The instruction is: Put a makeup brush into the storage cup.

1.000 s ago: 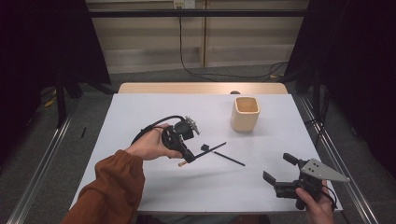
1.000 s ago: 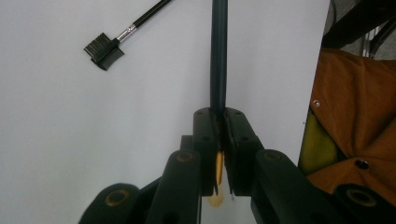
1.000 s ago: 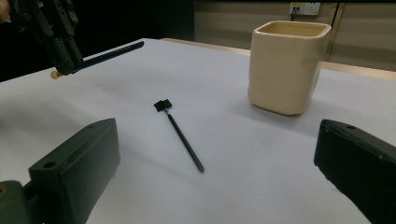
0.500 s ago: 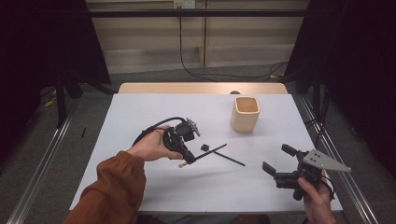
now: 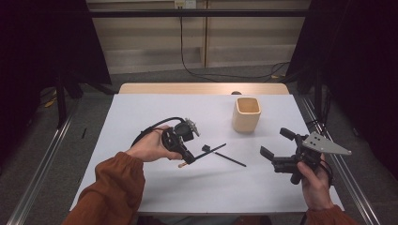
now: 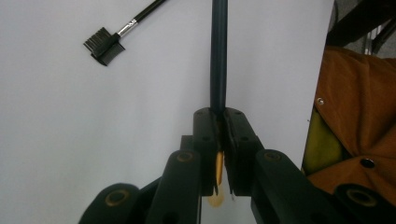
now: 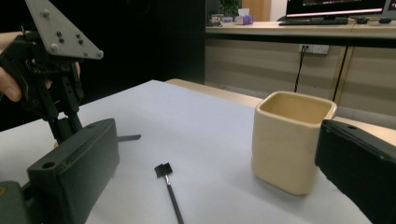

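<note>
Left gripper (image 5: pixel 187 158): we hold it low at mid-table, tipped down, jaws clamped on a dark pencil (image 6: pixel 218 56) | Right gripper (image 5: pixel 278 147): we hold it raised at the right edge, jaws spread, nothing between | Brush (image 5: pixel 224 154): flat on table (image 5: pixel 141 112) beside pencil | Cup (image 5: pixel 246 114): upright behind.

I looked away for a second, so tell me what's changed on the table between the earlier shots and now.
The right gripper, jaws open and empty, has moved up the high view toward the cup. The left gripper stays shut on the dark pencil, and the small brush and cup lie where they were.
</note>
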